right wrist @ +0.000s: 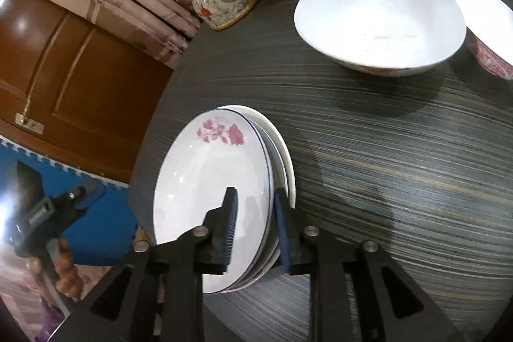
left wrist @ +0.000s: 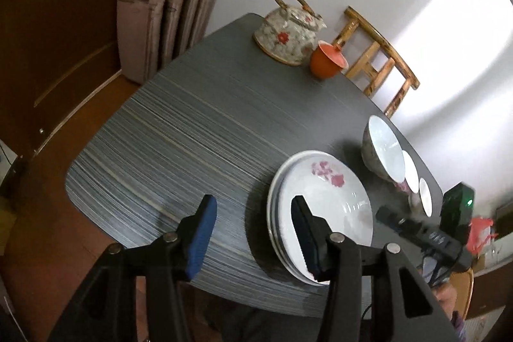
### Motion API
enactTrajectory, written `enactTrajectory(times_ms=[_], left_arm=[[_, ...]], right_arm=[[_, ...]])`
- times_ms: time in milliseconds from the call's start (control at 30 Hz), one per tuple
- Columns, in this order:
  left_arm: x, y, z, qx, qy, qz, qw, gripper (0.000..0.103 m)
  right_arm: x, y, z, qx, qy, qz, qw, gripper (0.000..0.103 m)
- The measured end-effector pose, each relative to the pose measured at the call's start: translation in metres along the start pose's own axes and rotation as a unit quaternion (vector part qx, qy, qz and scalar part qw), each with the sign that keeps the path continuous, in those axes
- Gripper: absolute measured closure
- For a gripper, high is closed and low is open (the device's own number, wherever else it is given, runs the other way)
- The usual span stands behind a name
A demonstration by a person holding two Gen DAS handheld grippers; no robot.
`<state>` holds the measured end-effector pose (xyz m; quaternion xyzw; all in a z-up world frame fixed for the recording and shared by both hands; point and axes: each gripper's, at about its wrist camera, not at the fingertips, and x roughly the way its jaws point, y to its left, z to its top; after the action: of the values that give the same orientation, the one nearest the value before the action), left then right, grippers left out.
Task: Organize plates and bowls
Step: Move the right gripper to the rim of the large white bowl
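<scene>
The right gripper (right wrist: 255,226) is filling the foreground of its own view, its jaws standing a little apart, one over the top plate (right wrist: 211,191) and one outside the rim; whether the pads are pressing the rim is hard to make out. That plate, showing a pink flower print, is lying on a stack of plates (right wrist: 283,162) near the table (right wrist: 400,156) edge, and the count beneath is hidden.

The left gripper (left wrist: 253,233) is hanging released, jaws wide, its right finger (left wrist: 304,233) covering part of the stack (left wrist: 320,201) in its view. The left view is catching the right gripper (left wrist: 416,226) only as a blur at the frame's edge.

A large bowl (right wrist: 378,21) is sitting farther back, with a smaller bowl (right wrist: 487,31) beside it cut off by the right view's rim. The left view is showing a third, smallest bowl (left wrist: 424,197) in that row, which the right view is missing. A floral teapot (left wrist: 288,34) and an orange cup (left wrist: 327,60) are standing at the far corner.
</scene>
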<state>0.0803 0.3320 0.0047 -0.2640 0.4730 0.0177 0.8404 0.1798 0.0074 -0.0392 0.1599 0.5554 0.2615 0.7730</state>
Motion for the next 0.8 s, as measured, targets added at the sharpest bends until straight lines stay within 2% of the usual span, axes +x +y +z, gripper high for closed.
enactTrajectory(times_ms=[67,133,200,333,467,667,733,800], left_arm=[[0.007,-0.005,-0.004,0.009,0.011,-0.008,0.9999,0.054],[0.008,-0.019,-0.008,0.022,0.020,-0.021,0.9993,0.054],[0.010,-0.035,-0.010,0.038,0.025,-0.038,0.9982,0.054],[0.027,-0.073,-0.002,0.064,0.038,-0.066,0.9950,0.054],[0.058,-0.116,0.020,0.085,0.064,-0.094,0.9899,0.054],[0.116,-0.168,0.066,0.107,0.078,-0.086,0.9875,0.054],[0.135,-0.179,0.078,0.113,0.095,-0.098,0.9841,0.054],[0.155,-0.186,0.088,0.110,0.100,-0.092,0.9845,0.054]], right_arm=[[-0.012,-0.004,0.000,0.011,-0.022,0.017,1.000,0.054],[-0.027,-0.013,0.002,0.028,-0.040,0.026,0.998,0.054],[-0.045,-0.028,0.002,0.050,-0.065,0.017,0.996,0.054],[-0.075,-0.077,0.001,0.136,-0.095,0.022,0.986,0.054],[-0.088,-0.109,0.004,0.202,-0.107,0.037,0.973,0.054],[-0.084,-0.112,0.025,0.242,-0.117,0.045,0.962,0.054],[-0.081,-0.114,0.034,0.252,-0.119,0.028,0.960,0.054],[-0.076,-0.118,0.043,0.264,-0.117,0.015,0.957,0.054]])
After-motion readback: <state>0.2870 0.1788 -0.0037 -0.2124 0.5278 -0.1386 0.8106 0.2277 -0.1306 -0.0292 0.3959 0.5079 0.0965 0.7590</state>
